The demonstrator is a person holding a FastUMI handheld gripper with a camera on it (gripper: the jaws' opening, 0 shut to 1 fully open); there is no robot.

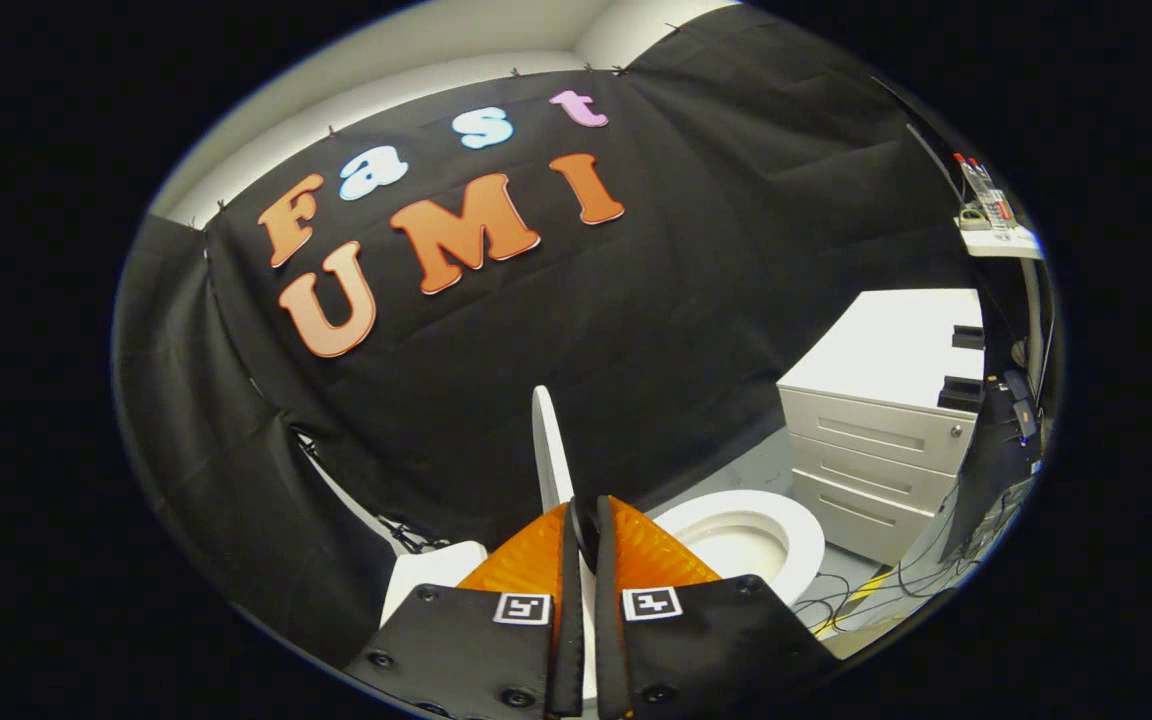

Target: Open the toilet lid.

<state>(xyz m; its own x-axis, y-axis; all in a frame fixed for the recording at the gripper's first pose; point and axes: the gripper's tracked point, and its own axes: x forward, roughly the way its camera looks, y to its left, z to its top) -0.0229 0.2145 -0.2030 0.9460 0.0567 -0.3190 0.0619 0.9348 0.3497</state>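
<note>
Hand-held gripper [582, 520] clamping raised lid [548, 450].

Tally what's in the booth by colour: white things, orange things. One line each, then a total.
White: 4 – toilet lid, toilet seat, tank, drawer cabinet
Orange: 2 – the two fingers of the gripper, pressed on the raised lid's edge
Total: 6
</note>
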